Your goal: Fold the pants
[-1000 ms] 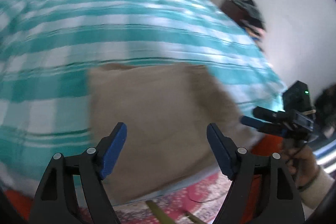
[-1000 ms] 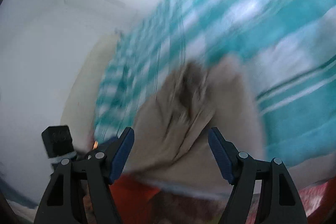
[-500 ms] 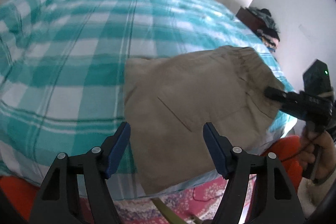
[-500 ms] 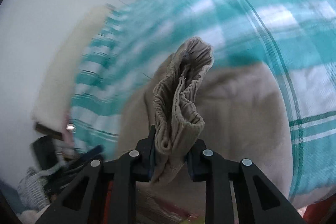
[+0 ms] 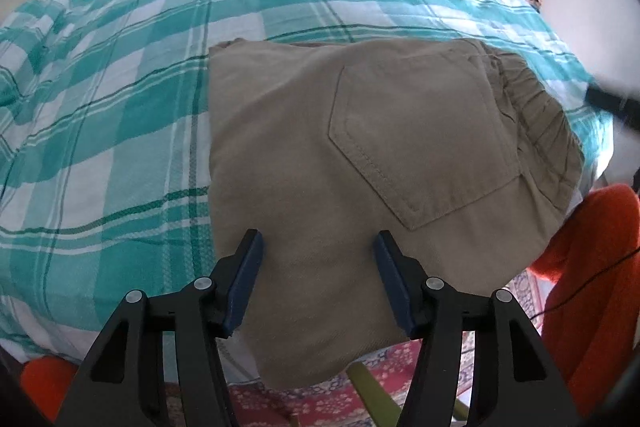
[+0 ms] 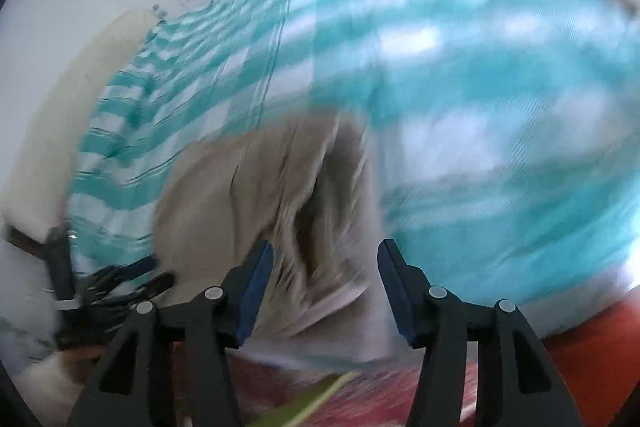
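The folded tan pants [image 5: 360,155] are lying on the teal checked bedspread [image 5: 120,87], their near edge hanging over the side of the bed. The left gripper [image 5: 316,279] is hovering just above that near edge, its jaws closing, with nothing pinched between them. The right gripper [image 6: 325,291] is poised by the elastic waistband [image 6: 320,211], its jaws opening and gripping nothing, in a blurred view.

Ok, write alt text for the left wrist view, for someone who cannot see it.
Folded beige pants lie on a teal and white checked bedspread, back pocket up, their near edge hanging over the bed's edge. The left gripper hangs above them, its blue-padded jaws closing with nothing pressed between them yet.
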Tool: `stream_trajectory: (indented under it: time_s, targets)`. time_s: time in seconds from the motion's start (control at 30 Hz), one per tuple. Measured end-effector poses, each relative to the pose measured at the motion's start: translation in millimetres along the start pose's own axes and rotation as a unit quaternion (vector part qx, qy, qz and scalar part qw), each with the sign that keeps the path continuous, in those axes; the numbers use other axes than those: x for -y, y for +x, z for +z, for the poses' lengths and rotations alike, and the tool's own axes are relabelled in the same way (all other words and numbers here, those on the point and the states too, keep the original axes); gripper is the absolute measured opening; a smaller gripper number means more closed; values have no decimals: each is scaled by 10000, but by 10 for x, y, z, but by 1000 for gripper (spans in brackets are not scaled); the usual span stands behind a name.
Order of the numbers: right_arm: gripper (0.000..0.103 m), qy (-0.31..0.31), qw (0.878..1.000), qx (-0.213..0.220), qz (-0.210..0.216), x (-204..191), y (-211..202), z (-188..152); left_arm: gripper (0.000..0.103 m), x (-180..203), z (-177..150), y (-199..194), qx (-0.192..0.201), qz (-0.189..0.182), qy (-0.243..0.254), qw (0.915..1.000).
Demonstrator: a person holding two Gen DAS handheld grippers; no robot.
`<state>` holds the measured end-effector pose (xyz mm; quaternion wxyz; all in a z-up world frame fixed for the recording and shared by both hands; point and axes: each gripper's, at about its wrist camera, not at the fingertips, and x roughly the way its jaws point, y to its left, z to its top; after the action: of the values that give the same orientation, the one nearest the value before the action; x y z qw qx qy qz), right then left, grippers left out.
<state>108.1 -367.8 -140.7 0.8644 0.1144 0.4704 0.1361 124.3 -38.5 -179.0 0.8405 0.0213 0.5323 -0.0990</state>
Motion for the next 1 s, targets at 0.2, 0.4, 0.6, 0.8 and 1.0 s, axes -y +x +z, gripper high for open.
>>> stream_trajectory:
  time_s: [0.2, 0.4, 0.6, 0.8, 1.0]
  targets:
    - [55, -1193, 9879, 738, 660, -680, -258, 373, 62, 48, 9, 4, -35, 139, 43, 9999]
    - [54, -1978, 9787, 100, 534, -979, 428, 161, 63, 69, 1, 22, -39, 236, 84, 9997]
    - [38, -1590, 9869, -248, 112, -537, 808, -49, 64, 100, -5, 44, -35, 275, 155, 9995]
    - [38, -1604, 9867, -221, 144, -507, 805, -62, 65, 102, -17, 59, -15, 266, 175, 9995]
    - [38, -1521, 9882, -92, 181, -481, 757, -116, 66, 79, -37, -3, -3, 178, 85, 9998]
